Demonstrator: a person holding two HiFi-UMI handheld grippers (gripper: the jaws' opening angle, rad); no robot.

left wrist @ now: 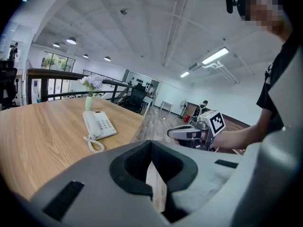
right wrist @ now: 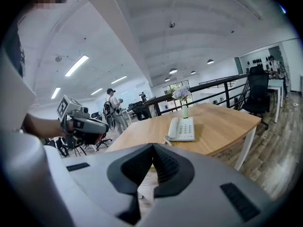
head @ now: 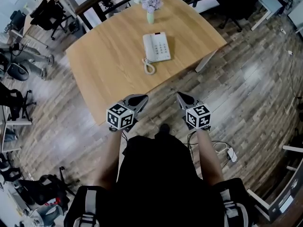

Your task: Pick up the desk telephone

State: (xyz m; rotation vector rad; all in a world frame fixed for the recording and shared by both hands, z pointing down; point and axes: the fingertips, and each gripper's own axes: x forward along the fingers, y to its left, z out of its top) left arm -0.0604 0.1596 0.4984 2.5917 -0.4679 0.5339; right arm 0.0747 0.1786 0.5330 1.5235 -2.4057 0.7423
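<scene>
A white desk telephone (head: 156, 47) with a coiled cord (head: 148, 66) lies on the wooden table (head: 113, 74), handset on its left side. It also shows in the left gripper view (left wrist: 99, 125) and the right gripper view (right wrist: 182, 128). My left gripper (head: 142, 98) hangs over the table's near edge, jaws shut with nothing between them. My right gripper (head: 180, 96) is beside it over the floor, just off the table's near edge, also shut and empty. Both point toward the telephone and stand well short of it. Each gripper sees the other: the right gripper (left wrist: 171, 133), the left gripper (right wrist: 105, 126).
A small green vase of pale flowers (head: 151, 4) stands on the table behind the telephone. A white table leg (head: 206, 60) slants down at the right. Office chairs (head: 47, 15) stand at the far left, a power strip with cables (head: 227, 151) lies on the wood floor at my right.
</scene>
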